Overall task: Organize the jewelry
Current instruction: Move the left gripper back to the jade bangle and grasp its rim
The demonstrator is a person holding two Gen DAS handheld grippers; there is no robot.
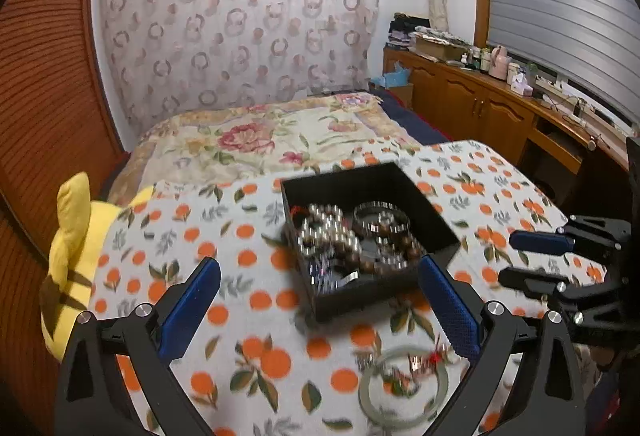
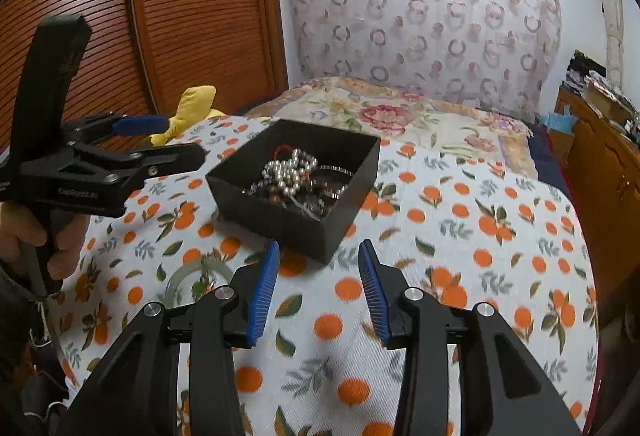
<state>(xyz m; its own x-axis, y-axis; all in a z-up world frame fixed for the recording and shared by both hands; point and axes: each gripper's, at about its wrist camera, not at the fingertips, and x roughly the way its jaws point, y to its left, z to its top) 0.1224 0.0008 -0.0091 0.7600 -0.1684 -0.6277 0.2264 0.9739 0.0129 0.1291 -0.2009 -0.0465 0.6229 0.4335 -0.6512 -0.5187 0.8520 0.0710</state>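
A black open box (image 1: 436, 220) sits on the orange-print cloth and holds pearl and brown bead bracelets (image 1: 332, 236). It also shows in the right wrist view (image 2: 280, 220). A pale green bangle (image 1: 404, 396) with a small red-charm piece lies on the cloth in front of the box, between my left fingers; it also shows in the right wrist view (image 2: 192, 276). My left gripper (image 1: 320, 276) is open and empty, just above the box's near corner. My right gripper (image 2: 318, 268) is open and empty, near the box's front corner.
The cloth (image 2: 480, 256) covers a small table in front of a floral bed (image 1: 260, 140). A yellow plush toy (image 1: 76, 236) lies at the left edge. A wooden cabinet with clutter (image 1: 500, 104) runs along the right. A slatted wooden door (image 2: 180, 16) stands at left.
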